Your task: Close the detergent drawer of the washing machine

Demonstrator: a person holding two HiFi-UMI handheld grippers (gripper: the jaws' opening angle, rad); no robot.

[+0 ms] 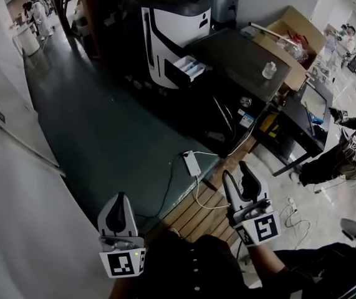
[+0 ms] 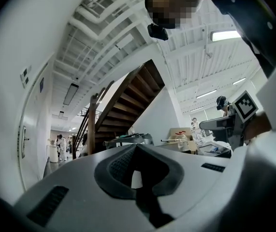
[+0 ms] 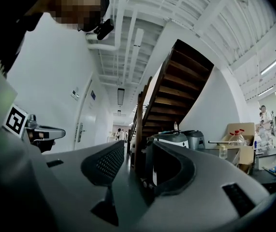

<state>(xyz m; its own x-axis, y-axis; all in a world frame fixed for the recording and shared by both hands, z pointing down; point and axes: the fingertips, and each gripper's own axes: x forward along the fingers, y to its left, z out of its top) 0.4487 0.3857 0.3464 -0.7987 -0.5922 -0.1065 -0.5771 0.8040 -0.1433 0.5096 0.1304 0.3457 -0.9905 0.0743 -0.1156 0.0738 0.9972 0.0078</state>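
The washing machine [image 1: 165, 33], dark with a white front, stands far ahead at the top middle of the head view. Its detergent drawer [image 1: 187, 69] sticks out open and shows a pale inside. Both grippers hover low near my body, well away from the machine. My left gripper [image 1: 121, 199] [image 2: 135, 148] points level with its pads together and nothing held. My right gripper [image 1: 237, 173] [image 3: 138, 151] has its jaws spread, with nothing between them. Past the right jaws the machine [image 3: 171, 139] shows under the staircase.
A dark cabinet [image 1: 240, 61] beside the machine carries a small jar [image 1: 269, 70]; a cardboard box [image 1: 290, 33] stands behind it. On the dark floor lie a white power strip [image 1: 192, 162] with its cable and a wooden pallet [image 1: 196, 217]. Another person [image 1: 346, 148] stands at the right.
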